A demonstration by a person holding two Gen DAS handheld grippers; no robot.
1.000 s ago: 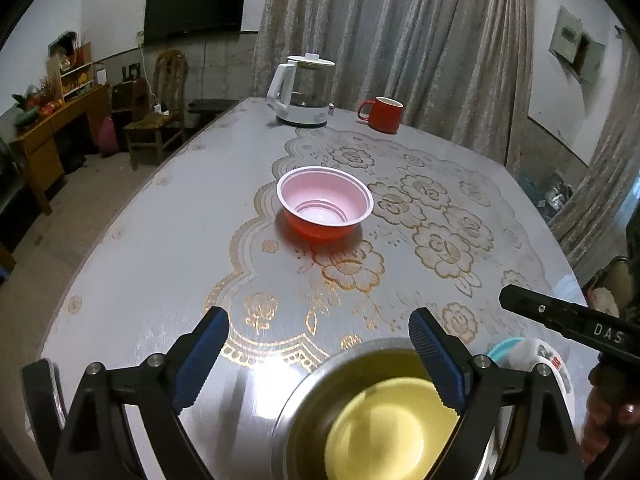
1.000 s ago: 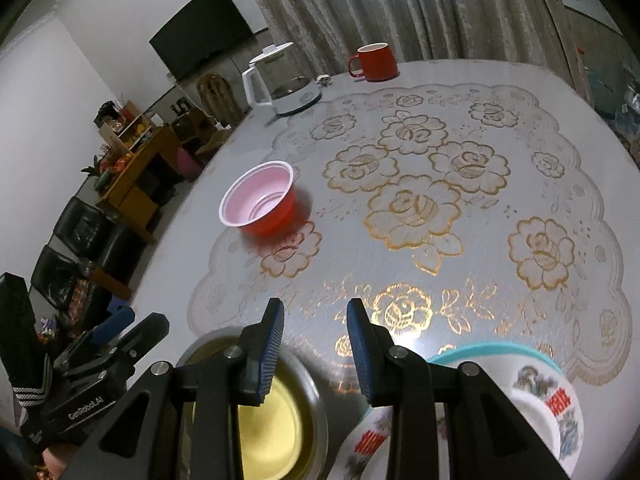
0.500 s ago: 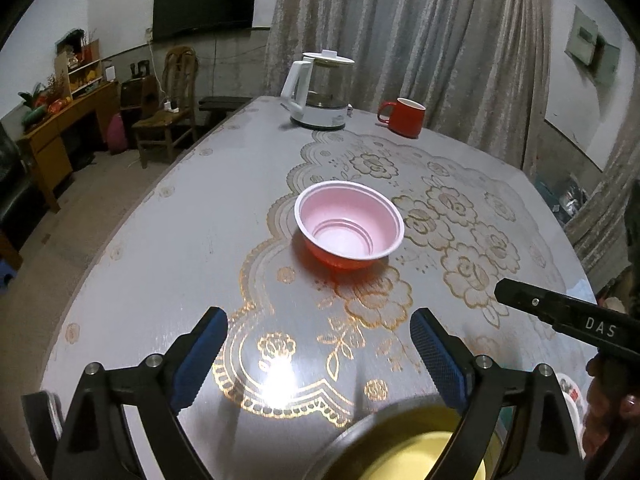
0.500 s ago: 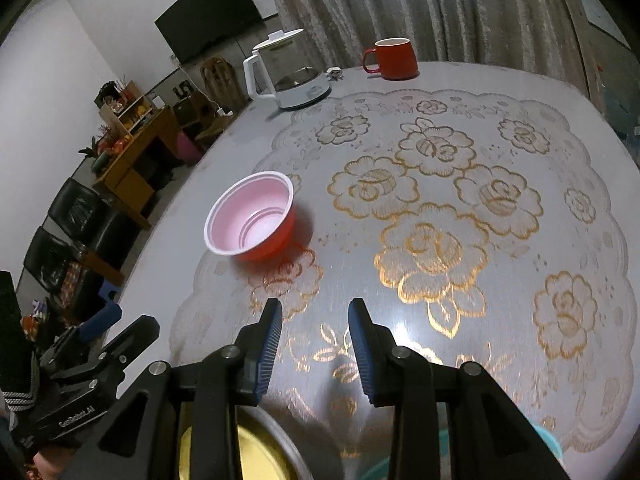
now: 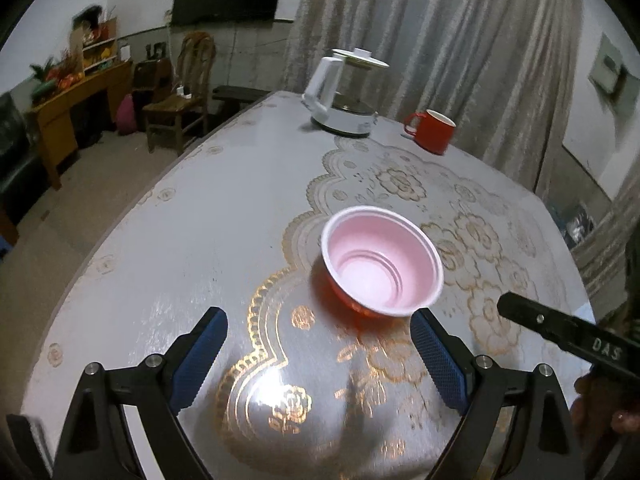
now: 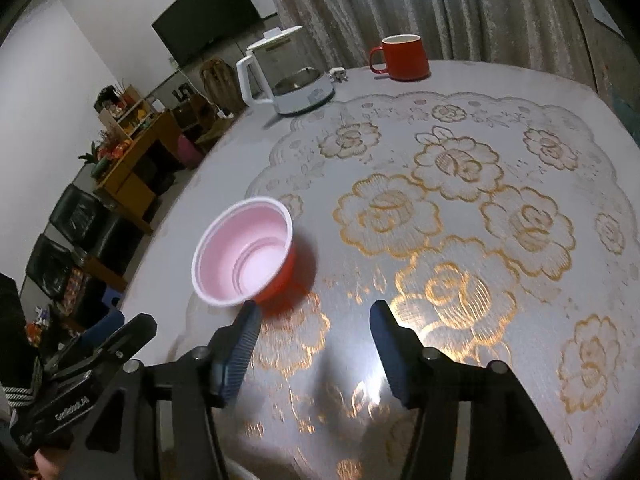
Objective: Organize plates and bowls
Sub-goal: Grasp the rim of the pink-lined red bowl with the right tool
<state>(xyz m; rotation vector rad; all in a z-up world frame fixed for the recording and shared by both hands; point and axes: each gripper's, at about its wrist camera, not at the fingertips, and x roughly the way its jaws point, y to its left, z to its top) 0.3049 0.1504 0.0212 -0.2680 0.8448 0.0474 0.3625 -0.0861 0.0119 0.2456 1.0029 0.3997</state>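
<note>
A small bowl (image 5: 382,262), red outside and pink inside, stands upright on the flowered tablecloth (image 5: 240,216). My left gripper (image 5: 320,358) hangs just short of it, open wide, with only cloth between its blue pads. In the right wrist view the same bowl (image 6: 244,252) sits just beyond the left fingertip of my right gripper (image 6: 316,344), whose jaws are opening with nothing between them. The other gripper's black body shows at each view's edge. No other dishes are in view.
A white electric kettle (image 5: 344,96) and a red mug (image 5: 432,130) stand at the table's far end before a curtain. The table's left edge (image 5: 120,232) drops to the floor, where chairs and a wooden cabinet (image 5: 76,100) stand.
Both grippers moved forward over the table toward the red bowl, leaving the metal bowl and patterned plate out of view below. The right gripper's jaws spread wider.
</note>
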